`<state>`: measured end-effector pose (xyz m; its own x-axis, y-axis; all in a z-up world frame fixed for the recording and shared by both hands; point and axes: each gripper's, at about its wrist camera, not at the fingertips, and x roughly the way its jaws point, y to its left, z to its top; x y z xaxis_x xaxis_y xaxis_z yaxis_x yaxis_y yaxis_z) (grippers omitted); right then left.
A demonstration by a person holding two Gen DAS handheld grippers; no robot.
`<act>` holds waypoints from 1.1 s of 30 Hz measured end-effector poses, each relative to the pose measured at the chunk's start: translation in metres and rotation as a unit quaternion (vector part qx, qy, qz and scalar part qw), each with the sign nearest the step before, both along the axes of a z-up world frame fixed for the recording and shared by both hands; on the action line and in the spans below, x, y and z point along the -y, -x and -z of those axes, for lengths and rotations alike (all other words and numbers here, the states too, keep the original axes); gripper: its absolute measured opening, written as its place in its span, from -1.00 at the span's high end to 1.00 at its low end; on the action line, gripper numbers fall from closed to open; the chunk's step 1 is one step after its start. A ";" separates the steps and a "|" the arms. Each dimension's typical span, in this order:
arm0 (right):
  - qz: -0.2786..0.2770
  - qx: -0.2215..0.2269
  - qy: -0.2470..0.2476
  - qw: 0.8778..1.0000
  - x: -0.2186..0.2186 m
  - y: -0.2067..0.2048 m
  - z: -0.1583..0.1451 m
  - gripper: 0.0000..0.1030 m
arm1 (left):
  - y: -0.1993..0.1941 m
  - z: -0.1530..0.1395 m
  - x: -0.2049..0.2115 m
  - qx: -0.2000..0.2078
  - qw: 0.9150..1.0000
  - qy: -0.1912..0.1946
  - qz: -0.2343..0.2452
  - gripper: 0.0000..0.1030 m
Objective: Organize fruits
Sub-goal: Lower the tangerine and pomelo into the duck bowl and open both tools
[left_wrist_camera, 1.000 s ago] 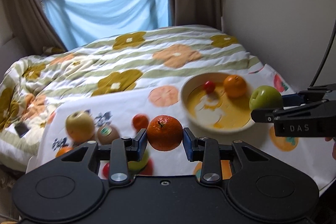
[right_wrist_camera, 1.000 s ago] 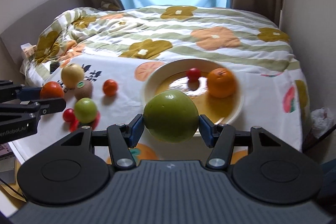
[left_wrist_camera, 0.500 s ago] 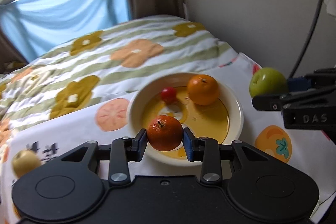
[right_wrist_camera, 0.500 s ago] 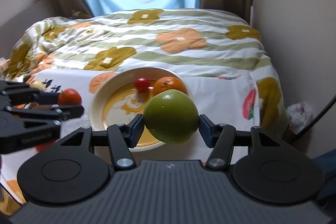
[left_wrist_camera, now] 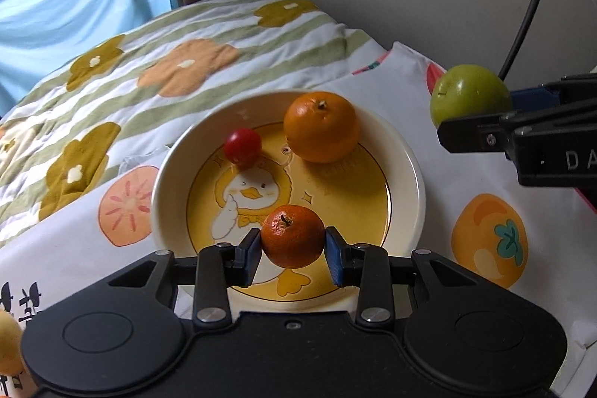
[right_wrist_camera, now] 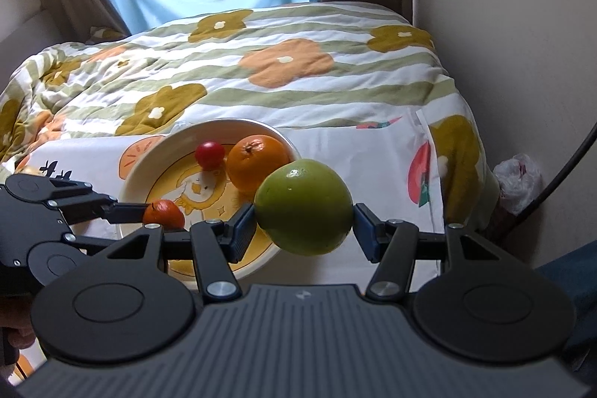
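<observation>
Your left gripper (left_wrist_camera: 292,250) has swung across from the loose fruit and dropped; it now hangs low over the near half of the plate (left_wrist_camera: 410,170), jaws clamped on the small tangerine (left_wrist_camera: 292,236); you look ready to set it down. Your right gripper (right_wrist_camera: 305,232) has also drifted in; it pinches the green apple (right_wrist_camera: 304,207) above the cloth beside the plate's rim, not yet over it. Farther in, the orange (left_wrist_camera: 321,126) and cherry tomato (left_wrist_camera: 243,146) already sit on the plate; both carried fruits join them next, I judge.
</observation>
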<state>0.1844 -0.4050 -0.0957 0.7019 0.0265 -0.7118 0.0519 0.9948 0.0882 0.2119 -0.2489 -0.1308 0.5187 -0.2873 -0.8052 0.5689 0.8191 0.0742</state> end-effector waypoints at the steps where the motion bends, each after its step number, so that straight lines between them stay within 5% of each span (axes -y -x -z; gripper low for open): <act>1: 0.001 -0.001 0.000 1.000 0.000 -0.001 0.001 -0.39 | 0.000 0.001 0.000 -0.001 1.000 -0.001 0.002 0.23; 6: 0.003 -0.003 -0.002 1.000 0.000 -0.004 0.002 -0.39 | 0.001 0.000 -0.003 0.002 1.000 0.001 0.011 0.20; 8: 0.000 -0.002 -0.002 1.000 -0.001 -0.006 0.002 -0.39 | 0.004 -0.002 -0.004 0.010 1.000 0.000 0.015 0.05; 10: -0.001 -0.002 -0.002 1.000 -0.002 -0.008 0.002 -0.39 | 0.006 -0.006 -0.007 0.020 1.000 0.002 0.014 -0.37; 14: -0.005 -0.001 -0.006 1.000 -0.005 -0.012 0.002 -0.39 | 0.009 -0.012 -0.013 0.023 1.000 0.006 0.003 -0.42; 18: -0.018 -0.001 -0.008 1.000 -0.014 -0.016 0.001 -0.39 | 0.013 -0.017 -0.020 0.034 0.999 0.001 -0.015 -0.81; 33: -0.071 -0.028 -0.011 0.997 -0.049 -0.037 0.025 -0.39 | 0.025 -0.018 -0.051 0.023 0.998 -0.009 -0.060 -0.85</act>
